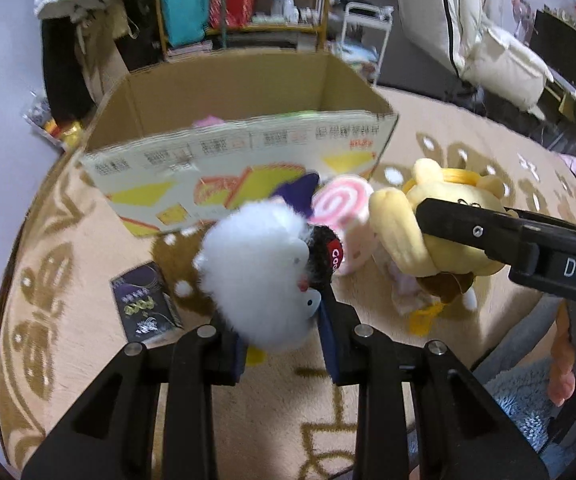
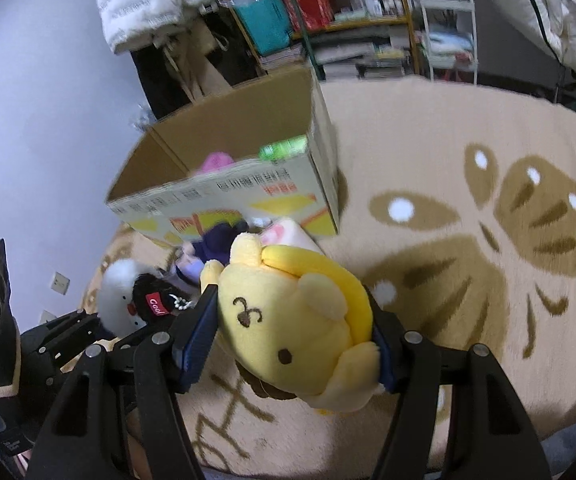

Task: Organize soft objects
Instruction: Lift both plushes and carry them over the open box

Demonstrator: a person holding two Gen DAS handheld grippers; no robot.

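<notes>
Beige rug (image 2: 428, 128) with brown motifs covers the floor. Open cardboard box (image 1: 239, 160) stands on it, near side printed; a pink item (image 2: 215, 162) and a green item (image 2: 283, 148) lie inside. Yellow plush (image 2: 296, 328), face sideways, is pinched between the pads of the right gripper (image 2: 292, 340), in front of the box. White plush (image 1: 263, 280) with a black cap is clamped in the left gripper (image 1: 283, 344), just left of the yellow plush. Pink swirl plush (image 1: 342, 208) and purple plush (image 1: 300, 196) lie between them and the box. A dark packet (image 1: 145, 302) lies on the rug, at left.
</notes>
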